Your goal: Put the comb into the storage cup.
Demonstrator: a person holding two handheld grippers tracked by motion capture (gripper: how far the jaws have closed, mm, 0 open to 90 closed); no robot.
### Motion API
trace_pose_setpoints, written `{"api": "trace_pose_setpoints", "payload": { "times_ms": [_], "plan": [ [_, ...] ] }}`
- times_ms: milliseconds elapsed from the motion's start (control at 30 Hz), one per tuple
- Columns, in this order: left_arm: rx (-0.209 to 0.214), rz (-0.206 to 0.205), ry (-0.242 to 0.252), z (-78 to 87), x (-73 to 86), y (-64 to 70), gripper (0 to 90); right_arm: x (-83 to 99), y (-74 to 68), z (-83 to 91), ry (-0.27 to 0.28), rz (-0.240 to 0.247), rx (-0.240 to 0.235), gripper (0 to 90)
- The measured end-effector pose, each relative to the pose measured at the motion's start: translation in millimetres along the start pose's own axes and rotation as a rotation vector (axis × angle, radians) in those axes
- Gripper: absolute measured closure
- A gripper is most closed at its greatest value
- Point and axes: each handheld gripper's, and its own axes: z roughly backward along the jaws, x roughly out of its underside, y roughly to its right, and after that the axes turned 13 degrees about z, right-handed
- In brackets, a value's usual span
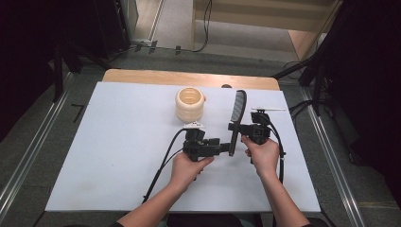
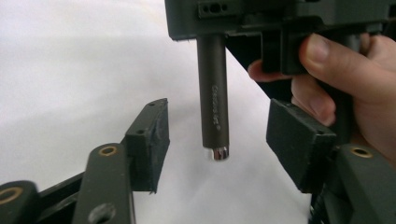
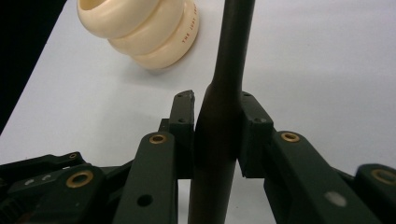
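A long dark comb (image 1: pixel 239 105) with a round handle hangs above the white tabletop (image 1: pixel 108 151), teeth end away from the person. My right gripper (image 1: pixel 235 126) is shut on the handle (image 3: pixel 231 46), its pads pressed on both sides at mid-length (image 3: pixel 217 126). My left gripper (image 1: pixel 227 145) is open at the handle's lower end. In the left gripper view the chrome-tipped handle (image 2: pixel 213 93) hangs between the spread jaws (image 2: pixel 224 137) without touching either pad. A cream ribbed cup (image 1: pixel 189 104) stands upright behind the grippers, also seen in the right gripper view (image 3: pixel 140 32).
The white board lies on a wooden table whose back edge (image 1: pixel 189 77) shows. Metal rails (image 1: pixel 28 156) run along both sides on the floor. Cables (image 1: pixel 161 165) trail from each gripper toward the person. Dark stands (image 1: pixel 312 71) rise at the far corners.
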Motion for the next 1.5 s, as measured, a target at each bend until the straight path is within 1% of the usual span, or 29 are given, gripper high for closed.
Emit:
{"api": "trace_pose_setpoints", "payload": {
  "times_ms": [67,133,233,300,367,433,467,500,533,600,633,700,767,833,867,933,1000,1167,1267,1333,1367,1500],
  "plan": [
    [-0.004,-0.014,-0.027,4.1,0.1,-0.5,38.4,-0.2,-0.1,1.2,0.004,0.007,0.005,69.5],
    [0.001,-0.013,-0.052,7.3,-0.4,-2.1,37.0,-0.2,0.0,1.5,0.007,0.01,0.004,69.5],
    [-0.016,-0.037,-0.067,12.8,0.3,-3.2,35.8,-0.4,0.3,2.5,0.012,0.011,0.004,69.5],
    [-0.024,-0.049,-0.086,15.7,0.8,-4.0,34.3,-0.4,0.7,2.6,0.016,0.018,0.003,69.5],
    [-0.026,-0.057,-0.107,18.9,1.8,-5.1,34.2,-0.5,0.5,2.9,0.015,0.018,0.004,69.6],
    [-0.02,-0.062,-0.125,21.6,3.0,-6.0,32.1,-0.4,0.3,3.5,0.018,0.026,0.001,69.5],
    [-0.023,-0.073,-0.139,23.5,3.7,-7.1,32.1,-0.4,0.3,3.5,0.018,0.026,0.001,69.5],
    [-0.023,-0.078,-0.141,24.6,4.3,-8.0,32.1,-0.4,0.0,4.0,0.022,0.031,0.001,69.5],
    [-0.02,-0.078,-0.16,28.7,4.8,-11.5,32.1,-0.5,-0.2,4.1,0.023,0.033,0.0,69.5],
    [-0.02,-0.079,-0.166,30.2,5.1,-13.0,32.0,-0.5,-0.7,4.3,0.026,0.035,0.0,69.5],
    [-0.024,-0.082,-0.178,32.7,5.4,-15.3,31.9,-0.5,-0.9,4.4,0.026,0.04,-0.001,69.5],
    [-0.041,-0.095,-0.188,35.6,6.3,-17.5,31.1,-0.5,-1.6,4.6,0.026,0.05,0.0,69.5],
    [-0.046,-0.121,-0.208,40.0,7.2,-19.6,29.1,-0.4,-2.5,4.3,0.029,0.057,0.002,69.6],
    [-0.065,-0.155,-0.215,44.0,8.1,-19.9,29.1,-0.3,-2.6,4.3,0.029,0.06,0.003,69.5],
    [-0.069,-0.166,-0.218,45.3,8.5,-20.1,29.1,-0.2,-2.7,4.5,0.035,0.068,0.003,69.6],
    [-0.079,-0.186,-0.238,49.6,9.1,-21.1,29.2,-0.2,-2.9,4.8,0.034,0.065,0.005,69.5],
    [-0.084,-0.198,-0.247,53.3,10.1,-22.1,29.2,0.0,-2.9,5.1,0.036,0.067,0.007,69.6],
    [-0.09,-0.212,-0.263,62.7,12.0,-25.5,29.1,0.3,-3.6,5.0,0.042,0.077,0.009,69.5],
    [-0.103,-0.224,-0.27,67.7,13.3,-28.3,29.2,0.5,-3.9,5.1,0.044,0.083,0.015,69.6],
    [-0.115,-0.242,-0.274,70.9,14.2,-29.4,29.2,0.6,-4.4,5.7,0.047,0.085,0.015,69.6],
    [-0.117,-0.244,-0.275,72.6,14.9,-29.6,29.2,0.6,-4.5,6.1,0.051,0.092,0.02,69.6],
    [-0.13,-0.267,-0.276,79.2,16.1,-30.8,29.2,0.7,-5.2,6.1,0.05,0.093,0.026,69.6]
  ]
}}
